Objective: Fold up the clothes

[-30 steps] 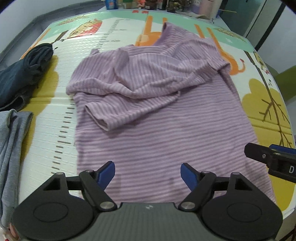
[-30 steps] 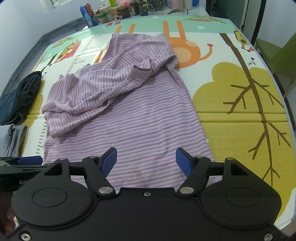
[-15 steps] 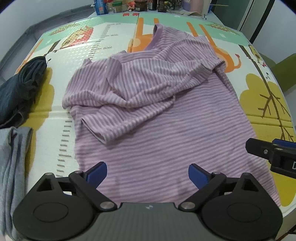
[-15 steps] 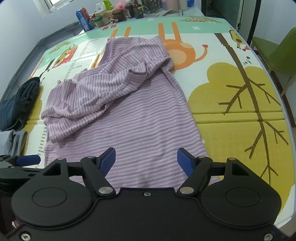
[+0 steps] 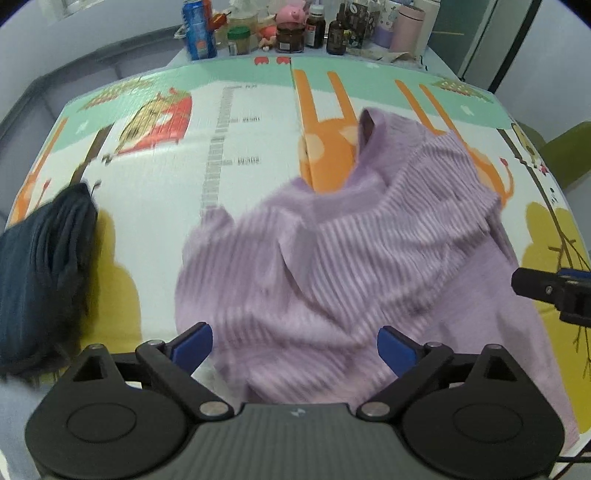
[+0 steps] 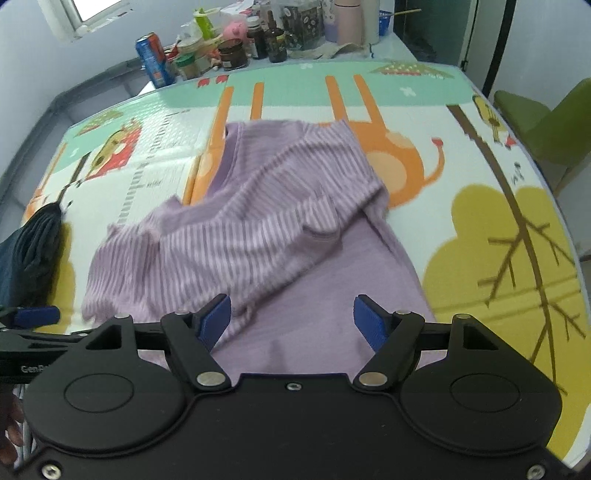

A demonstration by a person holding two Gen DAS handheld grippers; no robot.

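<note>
The left tool [image 5: 294, 341] has its jaws spread wide and holds nothing; the purple cloth lies under the gap, but the blue pads do not press on it. The right tool [image 6: 291, 319] is also open and empty, a little less wide, above the plain lower part of the same garment.

The largest thing is the worktop, covered by one play mat [image 5: 236, 122] printed with animals and trees. On it, from the centre toward 3 o'clock in the left wrist view, lies the one striped purple shirt [image 5: 369, 258]. Its body is flat on the near side, while the upper part and one sleeve are bunched over it toward 12 o'clock. At 9 o'clock is one dark blue garment [image 5: 40, 266], folded, just beside the shirt but apart from it. At 12 o'clock, beyond the mat, stand several bottles and jars [image 5: 295, 29], with one blue can [image 5: 197, 33] among them; I cannot count the bottles exactly. One green chair [image 6: 546, 129] stands at 2 o'clock in the right wrist view.

In my judgement, the risk comes from the bunched layers. If a tool closes on the heap, it may pinch two layers together, and the fold would stay crooked. A pull toward 9 o'clock could also drag the shirt over the dark garment.
</note>
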